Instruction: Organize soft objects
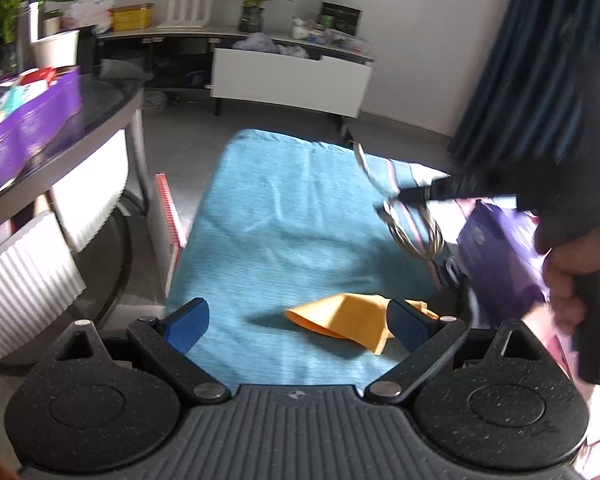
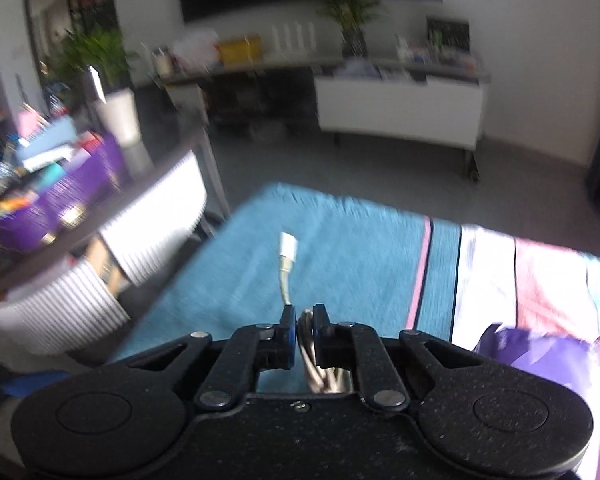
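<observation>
A folded orange cloth [image 1: 348, 322] lies on the teal blanket [image 1: 284, 216], between the blue pads of my left gripper [image 1: 298, 322], which stands open just above it. My right gripper [image 2: 302, 322] is shut on a coiled white cable [image 2: 286, 276] whose plug end sticks up past the fingertips. In the left wrist view that right gripper [image 1: 396, 196] hangs at the right, held by a hand [image 1: 576, 264], with the cable [image 1: 414, 232] loops dangling below its tips above the blanket.
A purple bag [image 1: 496, 248] lies at the blanket's right edge, on striped bedding [image 2: 500, 276]. At the left stands a dark table [image 1: 100, 108] with a purple box [image 1: 24, 128] and white ribbed chairs [image 1: 24, 276]. A white cabinet [image 1: 288, 80] stands by the far wall.
</observation>
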A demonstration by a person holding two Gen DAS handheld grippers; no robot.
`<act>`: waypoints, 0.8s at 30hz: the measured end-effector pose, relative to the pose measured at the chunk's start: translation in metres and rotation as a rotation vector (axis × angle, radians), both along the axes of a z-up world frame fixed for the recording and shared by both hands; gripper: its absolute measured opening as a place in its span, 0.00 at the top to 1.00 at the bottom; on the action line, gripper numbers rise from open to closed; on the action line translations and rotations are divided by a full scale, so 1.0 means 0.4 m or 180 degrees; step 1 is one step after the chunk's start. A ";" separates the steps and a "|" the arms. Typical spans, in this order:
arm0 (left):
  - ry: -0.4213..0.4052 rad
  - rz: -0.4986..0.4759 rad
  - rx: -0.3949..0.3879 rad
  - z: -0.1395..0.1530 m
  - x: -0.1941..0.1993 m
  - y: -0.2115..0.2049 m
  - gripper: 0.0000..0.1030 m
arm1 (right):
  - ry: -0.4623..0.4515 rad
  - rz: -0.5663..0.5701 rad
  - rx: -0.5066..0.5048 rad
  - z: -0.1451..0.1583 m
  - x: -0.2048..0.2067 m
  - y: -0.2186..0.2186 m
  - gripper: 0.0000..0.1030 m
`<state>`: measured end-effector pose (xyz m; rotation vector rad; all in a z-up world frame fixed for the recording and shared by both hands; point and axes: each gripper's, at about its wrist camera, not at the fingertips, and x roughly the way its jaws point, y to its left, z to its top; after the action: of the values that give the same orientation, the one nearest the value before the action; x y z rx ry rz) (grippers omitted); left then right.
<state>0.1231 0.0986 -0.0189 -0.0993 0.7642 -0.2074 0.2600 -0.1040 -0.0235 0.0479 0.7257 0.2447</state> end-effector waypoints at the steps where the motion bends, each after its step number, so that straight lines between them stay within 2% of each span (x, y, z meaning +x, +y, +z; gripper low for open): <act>1: 0.0001 -0.0049 0.0003 -0.002 -0.001 -0.008 0.04 | -0.0055 0.0030 0.0036 0.020 -0.016 -0.004 0.90; 7: 0.0054 -0.0332 0.0089 -0.021 0.018 -0.073 0.00 | -0.0291 0.0069 0.0189 0.104 -0.123 -0.049 0.90; 13: 0.0183 -0.0553 0.0358 -0.075 0.064 -0.146 0.02 | -0.0349 -0.0034 0.0259 0.127 -0.220 -0.101 0.90; 15: 0.0233 -0.0552 0.0425 -0.095 0.079 -0.159 0.13 | -0.0349 -0.0056 0.0229 0.126 -0.245 -0.111 0.90; 16: 0.0253 -0.0533 0.0456 -0.104 0.088 -0.164 0.28 | -0.0350 -0.0078 0.0214 0.124 -0.257 -0.115 0.90; 18: 0.0308 -0.0483 0.0503 -0.119 0.105 -0.174 0.46 | -0.0341 -0.0108 0.0222 0.120 -0.280 -0.125 0.90; 20: 0.0257 -0.0431 0.0563 -0.119 0.108 -0.181 0.64 | -0.0328 -0.0128 0.0243 0.116 -0.301 -0.131 0.90; 22: 0.0262 -0.0370 0.0522 -0.105 0.103 -0.181 0.70 | -0.0332 -0.0133 0.0240 0.113 -0.321 -0.134 0.90; 24: 0.0221 -0.0332 0.0393 -0.083 0.089 -0.175 0.71 | -0.0348 -0.0138 0.0247 0.113 -0.342 -0.136 0.90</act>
<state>0.1585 0.0284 -0.0520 0.0506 0.8503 -0.2563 0.1233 -0.1585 0.0217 0.1231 0.6057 0.2321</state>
